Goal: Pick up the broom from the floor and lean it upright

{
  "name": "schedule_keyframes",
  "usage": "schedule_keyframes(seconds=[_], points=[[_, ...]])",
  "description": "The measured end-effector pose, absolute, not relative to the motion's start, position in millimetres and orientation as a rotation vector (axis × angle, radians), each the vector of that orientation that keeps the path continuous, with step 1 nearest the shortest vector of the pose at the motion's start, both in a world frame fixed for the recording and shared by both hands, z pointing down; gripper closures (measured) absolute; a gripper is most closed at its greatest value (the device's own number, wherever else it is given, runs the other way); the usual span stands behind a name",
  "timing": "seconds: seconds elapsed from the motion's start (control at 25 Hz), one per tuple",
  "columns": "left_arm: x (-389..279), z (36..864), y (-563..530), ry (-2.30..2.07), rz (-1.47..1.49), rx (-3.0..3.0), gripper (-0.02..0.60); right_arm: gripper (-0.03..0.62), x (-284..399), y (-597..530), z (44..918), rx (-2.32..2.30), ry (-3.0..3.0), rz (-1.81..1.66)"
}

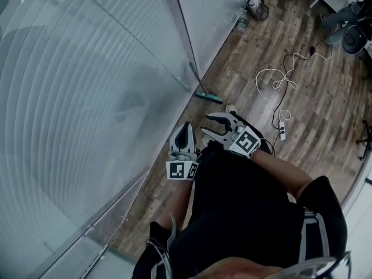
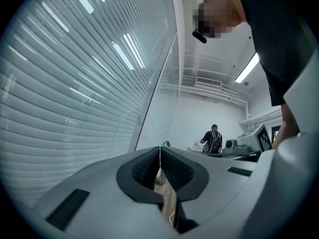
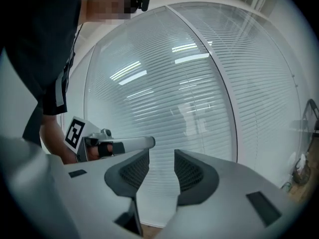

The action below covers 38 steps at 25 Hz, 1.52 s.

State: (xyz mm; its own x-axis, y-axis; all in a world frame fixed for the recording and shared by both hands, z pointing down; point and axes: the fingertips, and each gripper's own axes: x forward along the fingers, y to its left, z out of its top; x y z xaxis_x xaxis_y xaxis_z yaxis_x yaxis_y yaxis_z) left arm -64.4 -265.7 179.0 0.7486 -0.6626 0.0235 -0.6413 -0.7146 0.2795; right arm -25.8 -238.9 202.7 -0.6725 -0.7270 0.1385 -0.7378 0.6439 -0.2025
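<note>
Teal-headed broom with a thin grey handle is standing at the foot of the tall glass wall with white blinds. Its head is resting on the brown wooden floor and its long axis is rising along the glass, so I judge it is already leaning upright. It is lying ahead of both tongs, well apart from them, on the wall side. The right gripper is sitting a little nearer to the teal head, with jaws standing apart and nothing between them. The left gripper is keeping its jaws pressed together and is empty. Both are pointing about level, close in front of the person's dark shirt.
</note>
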Motion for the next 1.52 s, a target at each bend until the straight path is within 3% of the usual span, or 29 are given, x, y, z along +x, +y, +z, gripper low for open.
schedule_keyframes(seconds=[0.36, 0.48, 0.68, 1.04, 1.52], points=[[-33, 158, -233, -1.136, -0.105, 2.722, 0.561, 0.433, 5, -224, 165, 1.334, -2.79, 0.244], [-20, 149, -230, -1.227, -0.111, 2.715, 0.561, 0.526, 27, -234, 162, 1.384, -2.755, 0.226], [8, 135, -201, -1.398, -0.134, 2.607, 0.561, 0.572, 64, -209, 137, 1.338, -2.845, 0.282], [58, 118, -166, -1.687, -0.098, 2.505, 0.561, 0.576, 107, -175, 131, 1.199, -2.923, 0.292], [98, 116, -129, -1.829, -0.131, 2.423, 0.561, 0.576, 151, -145, 106, 1.16, -2.985, -0.015]])
